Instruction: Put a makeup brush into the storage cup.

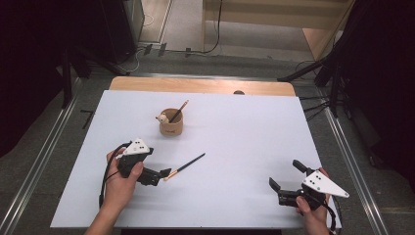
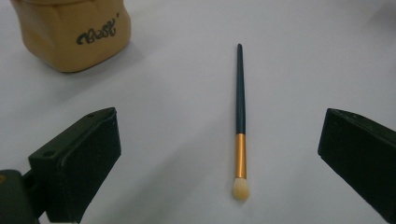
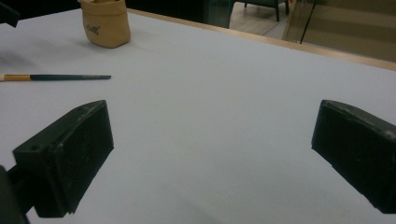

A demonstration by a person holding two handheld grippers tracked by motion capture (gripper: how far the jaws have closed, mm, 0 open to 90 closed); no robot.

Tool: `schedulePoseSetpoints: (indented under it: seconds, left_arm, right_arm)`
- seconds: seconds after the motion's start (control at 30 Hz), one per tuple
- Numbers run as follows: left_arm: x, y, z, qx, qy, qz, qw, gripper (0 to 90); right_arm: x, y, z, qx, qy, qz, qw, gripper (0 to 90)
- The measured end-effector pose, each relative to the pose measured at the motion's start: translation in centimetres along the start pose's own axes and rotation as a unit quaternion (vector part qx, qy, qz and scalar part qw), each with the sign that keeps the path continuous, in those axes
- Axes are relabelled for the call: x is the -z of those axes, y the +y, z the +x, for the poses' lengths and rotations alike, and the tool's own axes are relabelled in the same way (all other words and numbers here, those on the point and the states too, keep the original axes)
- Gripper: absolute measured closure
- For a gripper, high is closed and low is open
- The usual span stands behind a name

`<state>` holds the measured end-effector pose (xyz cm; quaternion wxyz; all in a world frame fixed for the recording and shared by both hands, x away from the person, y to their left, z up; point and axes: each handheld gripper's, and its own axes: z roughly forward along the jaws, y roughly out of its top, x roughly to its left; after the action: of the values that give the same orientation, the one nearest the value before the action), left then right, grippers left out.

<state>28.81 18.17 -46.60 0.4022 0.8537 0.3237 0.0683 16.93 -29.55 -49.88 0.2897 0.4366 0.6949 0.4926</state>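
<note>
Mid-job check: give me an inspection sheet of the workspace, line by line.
Surface: white sheet over a wooden table, flat.
Job's things: brush lying flat, bristle end toward the left gripper; tan cup upright with a second brush leaning in it.
Clutter: nothing seen.
Grippers: left open, fingers either side of the lying brush, not touching; right gripper open, over bare sheet.
Cables: black cable loops from the left gripper; floor cables beyond the table.
Surroundings: dark stands at both sides, metal rails along the table.

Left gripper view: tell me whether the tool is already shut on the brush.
No, the brush lies flat on the table between the wide-open jaws, touching neither.
</note>
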Motion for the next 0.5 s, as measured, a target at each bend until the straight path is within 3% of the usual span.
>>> schedulePoseSetpoints:
  seconds: [0.27, 0.5]
  left_arm:
    - [-1.6, 1.1, -0.8, -0.015, -0.006, 0.052, 0.9985, 0.0]
    - [-2.7, 2.0, -1.5, -0.027, 0.007, 0.087, 0.9958, 11.4]
  right_arm:
    - [0.0, 0.0, -0.1, 0.0, -0.001, -0.001, 1.0, 0.0]
    - [0.0, -0.1, -0.1, -0.001, -0.001, 0.001, 1.0, 0.0]
